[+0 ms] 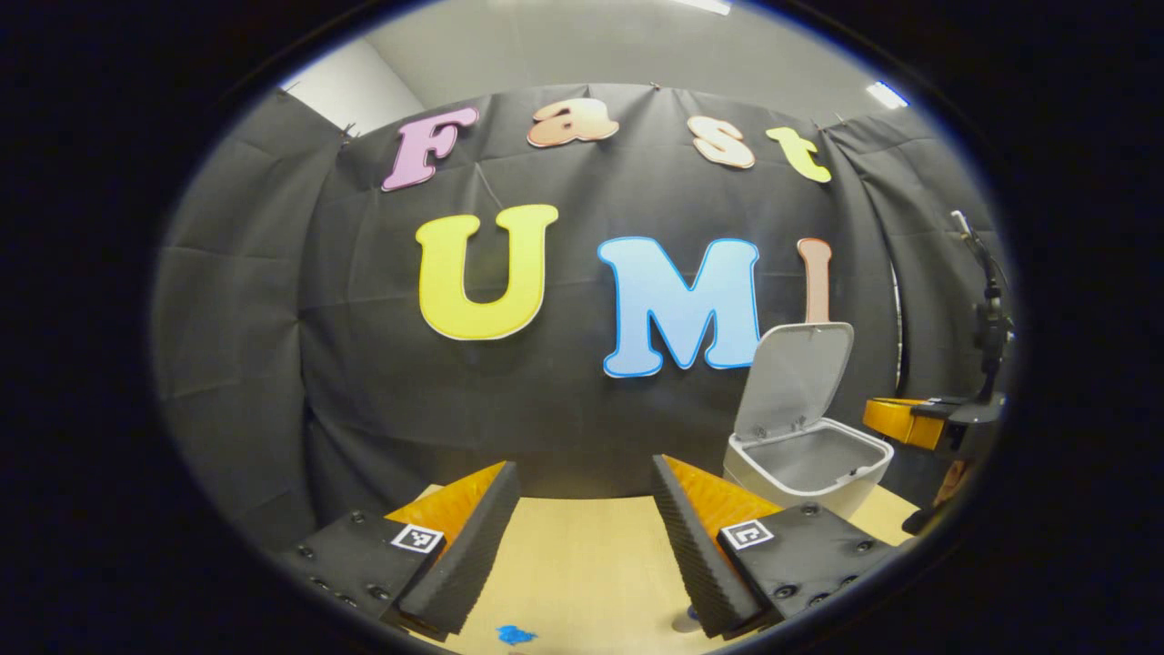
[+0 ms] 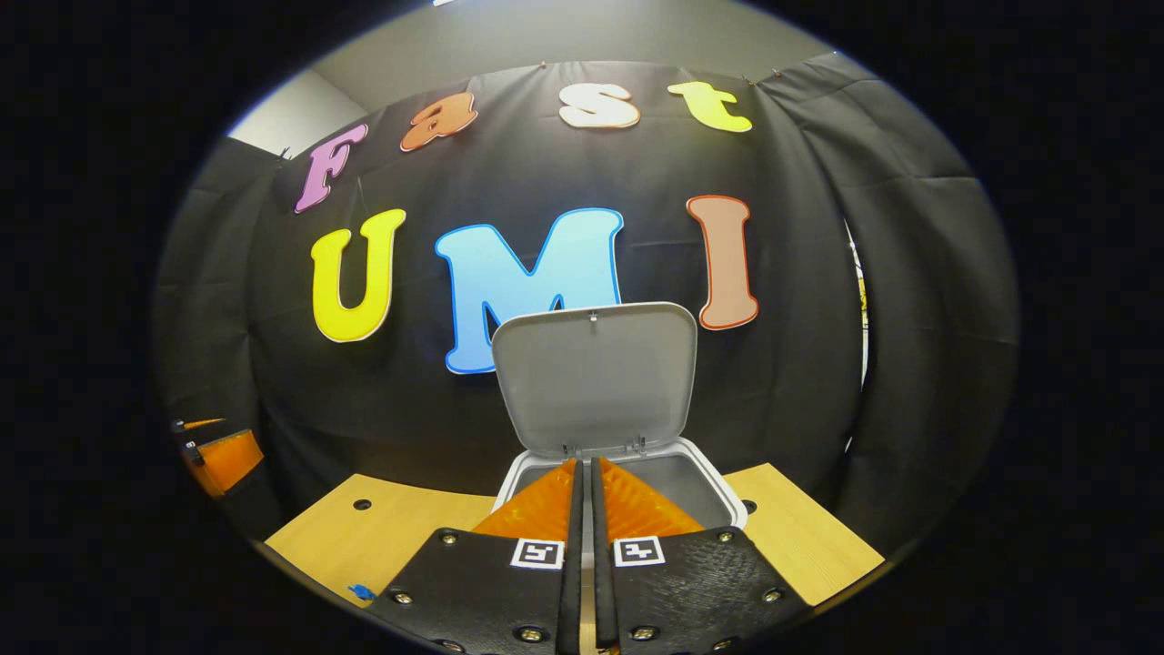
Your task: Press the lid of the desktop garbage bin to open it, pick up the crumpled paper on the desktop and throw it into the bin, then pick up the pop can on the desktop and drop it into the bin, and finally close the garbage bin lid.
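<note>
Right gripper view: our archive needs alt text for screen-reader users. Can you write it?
A white desktop garbage bin stands on a wooden table with its lid raised upright. The right gripper, its fingers nearly together with nothing between them, points at the bin's opening.

No readable text, brand or number on bin [image 2: 596,382] or desktop [image 1: 582,564]. Square black-and-white coded markers [image 2: 537,553] on gripper fingers; not legible as text.

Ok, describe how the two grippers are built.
The left gripper has two wedge-shaped fingers with ribbed inner pads, each on a flat plate with round screws and a small square black-and-white marker. The right gripper is built the same: paired wedges, screwed plates, one square marker on each.
</note>
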Available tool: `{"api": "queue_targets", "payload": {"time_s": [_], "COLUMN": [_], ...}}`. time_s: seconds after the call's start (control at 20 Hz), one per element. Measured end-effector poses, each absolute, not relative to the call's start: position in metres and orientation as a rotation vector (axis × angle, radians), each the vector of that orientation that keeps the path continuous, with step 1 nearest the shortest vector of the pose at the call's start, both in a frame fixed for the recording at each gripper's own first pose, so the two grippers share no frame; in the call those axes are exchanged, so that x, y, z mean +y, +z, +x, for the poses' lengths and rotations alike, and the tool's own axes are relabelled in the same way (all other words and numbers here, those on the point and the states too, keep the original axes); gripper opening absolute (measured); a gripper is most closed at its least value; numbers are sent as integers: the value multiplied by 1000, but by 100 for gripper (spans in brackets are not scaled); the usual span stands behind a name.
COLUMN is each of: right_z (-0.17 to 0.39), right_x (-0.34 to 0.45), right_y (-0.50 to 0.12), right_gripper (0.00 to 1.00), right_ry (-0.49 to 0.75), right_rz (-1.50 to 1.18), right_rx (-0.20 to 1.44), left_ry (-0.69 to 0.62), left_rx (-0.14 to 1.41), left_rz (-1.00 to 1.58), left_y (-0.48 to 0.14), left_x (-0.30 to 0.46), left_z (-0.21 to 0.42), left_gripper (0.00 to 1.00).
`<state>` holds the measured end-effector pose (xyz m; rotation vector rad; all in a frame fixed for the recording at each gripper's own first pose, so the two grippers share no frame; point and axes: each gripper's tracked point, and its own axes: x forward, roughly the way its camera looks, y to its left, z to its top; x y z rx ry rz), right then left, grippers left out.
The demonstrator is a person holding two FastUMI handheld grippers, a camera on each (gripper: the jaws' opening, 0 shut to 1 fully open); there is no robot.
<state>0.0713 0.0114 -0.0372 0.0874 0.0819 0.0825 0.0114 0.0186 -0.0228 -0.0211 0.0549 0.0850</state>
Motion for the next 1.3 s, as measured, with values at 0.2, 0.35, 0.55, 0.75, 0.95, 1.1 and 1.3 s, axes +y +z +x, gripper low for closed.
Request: {"api": "queue_targets", "payload": {"time_s": [0.2,0.35,0.55,0.75,0.95,1.1,1.3], "right_z": [69,63,60,58,56,55,55], "right_x": [13,17,22,24,29,37,46], "right_y": [-32,-30,-25,-19,-8,-2,-2], "right_gripper": [6,6,6,6,6,7,25], "right_ry": [91,92,96,101,107,115,133], "right_rz": [82,64,66,43,28,30,39], "right_rx": [78,71,71,73,60,56,72], "left_ry": [80,75,91,121,144,155,171], "left_rx": [71,77,117,184,246,298,365], "left_rz": [-18,-26,-46,-71,-81,-81,-78], "left_y": [-40,-52,-87,-132,-169,-200,-242], "left_x": [22,25,37,53,71,81,93], "left_z": [12,8,5,-3,-12,-19,-28], "left_gripper": [95,95,95,96,96,95,95]}}
